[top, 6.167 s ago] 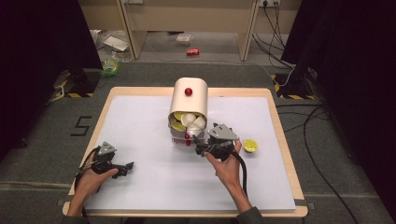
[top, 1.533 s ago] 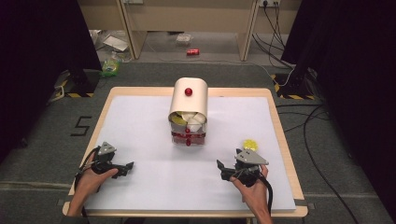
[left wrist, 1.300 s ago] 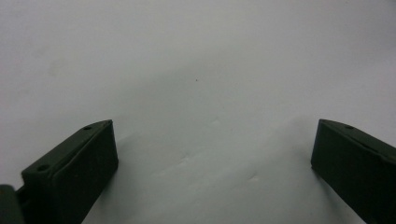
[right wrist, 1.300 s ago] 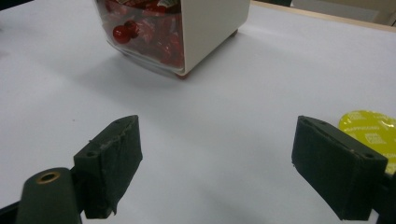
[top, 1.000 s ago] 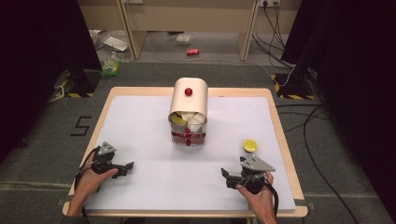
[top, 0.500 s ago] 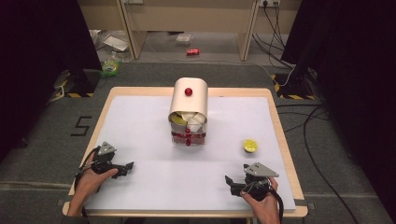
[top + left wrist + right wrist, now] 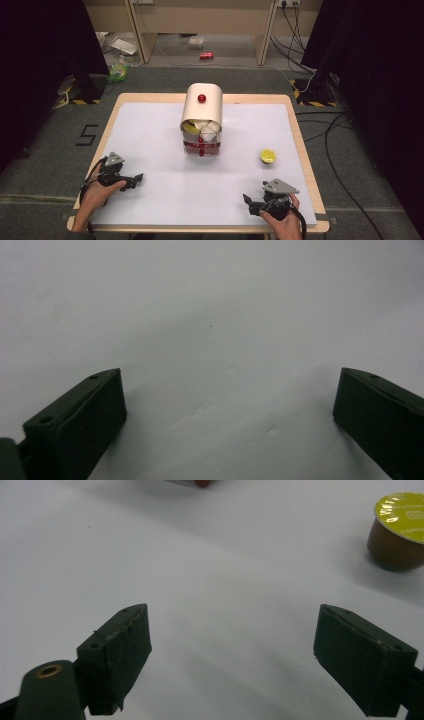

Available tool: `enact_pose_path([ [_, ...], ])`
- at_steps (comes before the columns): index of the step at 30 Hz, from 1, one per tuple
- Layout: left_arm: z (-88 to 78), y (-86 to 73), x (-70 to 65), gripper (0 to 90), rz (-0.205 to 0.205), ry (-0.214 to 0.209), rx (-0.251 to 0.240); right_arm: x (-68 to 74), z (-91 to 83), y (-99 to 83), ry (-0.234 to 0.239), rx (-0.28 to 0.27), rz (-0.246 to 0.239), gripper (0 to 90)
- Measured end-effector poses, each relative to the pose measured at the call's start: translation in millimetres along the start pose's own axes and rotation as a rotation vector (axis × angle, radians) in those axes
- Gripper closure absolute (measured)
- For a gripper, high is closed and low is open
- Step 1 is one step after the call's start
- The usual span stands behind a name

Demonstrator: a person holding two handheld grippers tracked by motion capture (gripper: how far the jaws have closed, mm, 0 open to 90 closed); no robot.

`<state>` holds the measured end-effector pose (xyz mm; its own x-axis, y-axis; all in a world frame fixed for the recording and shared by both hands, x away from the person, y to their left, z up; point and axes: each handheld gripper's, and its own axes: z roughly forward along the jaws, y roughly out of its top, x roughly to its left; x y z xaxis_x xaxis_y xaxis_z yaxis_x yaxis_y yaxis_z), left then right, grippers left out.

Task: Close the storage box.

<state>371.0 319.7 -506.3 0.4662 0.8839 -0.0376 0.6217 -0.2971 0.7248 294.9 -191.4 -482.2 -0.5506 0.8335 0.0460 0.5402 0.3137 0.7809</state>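
With the small brown coffee capsule with a yellow foil lid (image 7: 268, 156) set upright on the white counter (image 7: 150, 130), both the right hand-held gripper (image 7: 252, 203) and left hand-held gripper (image 7: 134, 179) rest spread and empty, apparently parked.

In the right gripper view, a red object (image 7: 201, 483) beyond the right hand-held gripper (image 7: 232, 630) is cut off by the top edge, and the print on the coffee capsule (image 7: 400, 530) to its far right is blurred. In the high view, the contents of the dispenser (image 7: 201, 120) are too small to be told, partly hidden under its cover.
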Motion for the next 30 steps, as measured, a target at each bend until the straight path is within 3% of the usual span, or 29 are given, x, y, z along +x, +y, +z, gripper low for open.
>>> enact_pose_path([
  [30,0.1,0.0,-0.1,0.0,0.001,0.002,0.0,1.1,-9.9,-18.6,-0.037,0.086,-0.004,15.7],
])
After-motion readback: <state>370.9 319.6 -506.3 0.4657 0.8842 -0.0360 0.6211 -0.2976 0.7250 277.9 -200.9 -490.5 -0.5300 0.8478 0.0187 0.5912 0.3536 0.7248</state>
